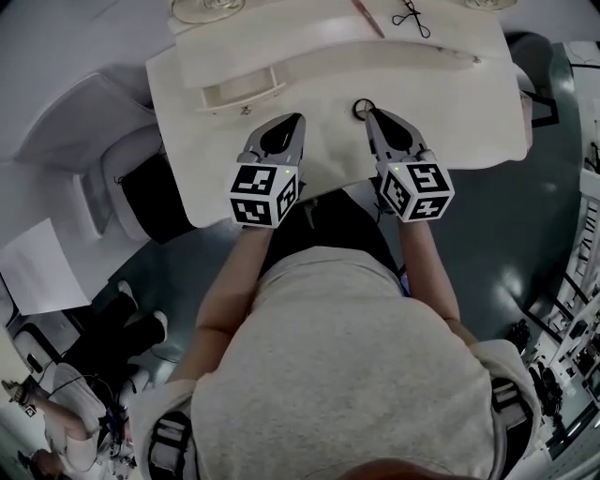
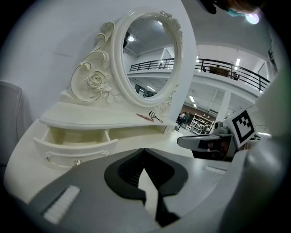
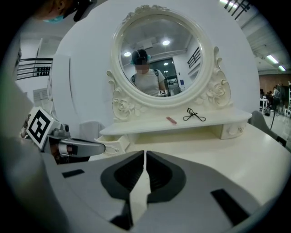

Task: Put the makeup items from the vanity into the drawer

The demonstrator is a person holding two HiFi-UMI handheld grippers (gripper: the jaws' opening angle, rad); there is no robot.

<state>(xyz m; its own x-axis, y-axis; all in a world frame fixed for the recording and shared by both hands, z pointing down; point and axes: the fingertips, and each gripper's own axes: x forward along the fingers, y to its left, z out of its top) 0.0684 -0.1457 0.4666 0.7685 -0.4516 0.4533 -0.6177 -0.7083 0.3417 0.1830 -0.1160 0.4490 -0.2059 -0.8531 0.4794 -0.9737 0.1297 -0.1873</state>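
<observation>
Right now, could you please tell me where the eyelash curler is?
The eyelash curler lies on the raised shelf in the right gripper view, below the mirror, just right of the pink stick.

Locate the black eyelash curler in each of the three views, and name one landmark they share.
Head view: eyelash curler at top edge, right of centre, on the shelf.
Left gripper view: eyelash curler mid-frame, below the right side of the mirror.
Right gripper view: eyelash curler right of centre, under the mirror.
Shared landmark: pink stick, just left of it in every view.
</observation>
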